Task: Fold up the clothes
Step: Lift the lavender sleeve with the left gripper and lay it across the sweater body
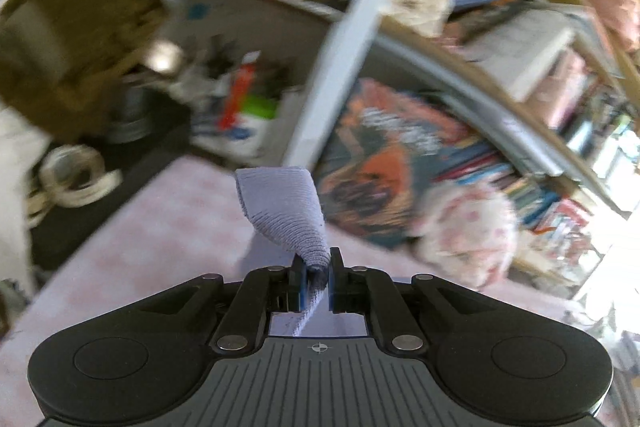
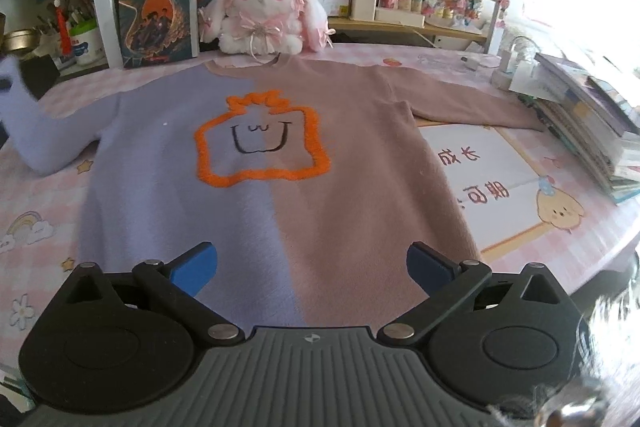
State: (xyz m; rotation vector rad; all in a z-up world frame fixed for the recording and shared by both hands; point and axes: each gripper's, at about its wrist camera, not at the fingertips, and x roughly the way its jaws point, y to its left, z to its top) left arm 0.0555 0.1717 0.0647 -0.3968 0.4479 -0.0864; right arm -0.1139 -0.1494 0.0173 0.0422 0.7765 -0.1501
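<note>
The left gripper (image 1: pixel 317 277) is clamped tight on the ribbed lilac cuff (image 1: pixel 286 211) of the sweater (image 2: pixel 280 163), lifting that sleeve clear of the pink table (image 2: pixel 560 247). The right gripper (image 2: pixel 312 267) hangs with jaws spread wide and empty over the hem of the sweater, which lies flat, face up.

plush rabbit (image 2: pixel 262 17) behind, book stack (image 2: pixel 592 123) right — centre open

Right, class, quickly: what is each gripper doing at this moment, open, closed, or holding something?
Left gripper: closed on the lilac sleeve cuff of the sweater.
Right gripper: open, holding nothing, above the sweater's hem.
</note>
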